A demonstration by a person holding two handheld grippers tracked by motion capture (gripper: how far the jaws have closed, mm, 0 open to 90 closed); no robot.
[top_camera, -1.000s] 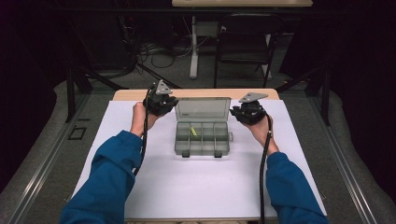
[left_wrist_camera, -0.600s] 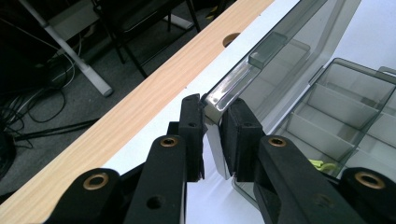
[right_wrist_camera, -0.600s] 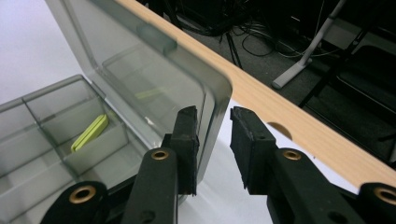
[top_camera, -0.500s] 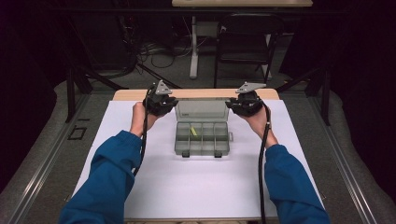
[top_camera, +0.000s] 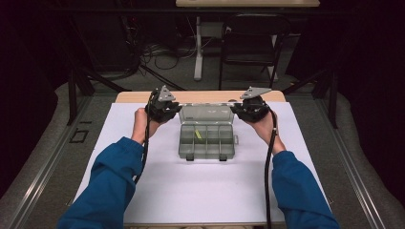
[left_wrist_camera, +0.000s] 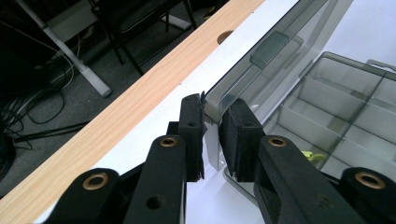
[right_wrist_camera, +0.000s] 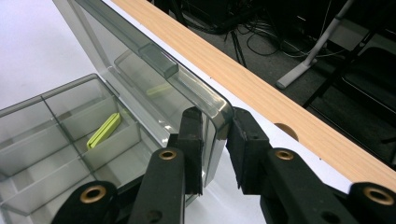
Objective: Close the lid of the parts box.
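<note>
A wooden table (top_camera: 200, 97) covered by a white sheet (top_camera: 200, 191) carries a clear grey plastic compartment box (top_camera: 206, 141) near its far middle, set well within reach of both forearms. Its transparent hinged lid (top_camera: 206, 112) stands raised at the far side, tilted back toward the wooden edge, which leaves the divided tray open from above.

The left gripper (left_wrist_camera: 211, 135) straddles one free corner of the lid, with the plastic edge between its black jaws; the pads look closed onto it or very nearly so, a pinch that seems meant to steady the panel. The right gripper (right_wrist_camera: 215, 144) takes the opposite corner in the same way, its jaws on either side of the rounded rim. Holding both corners probably keeps the thin lid from twisting as it swings.

A small yellow-green flat piece (right_wrist_camera: 103, 130) lies in one inner compartment, untouched.
</note>
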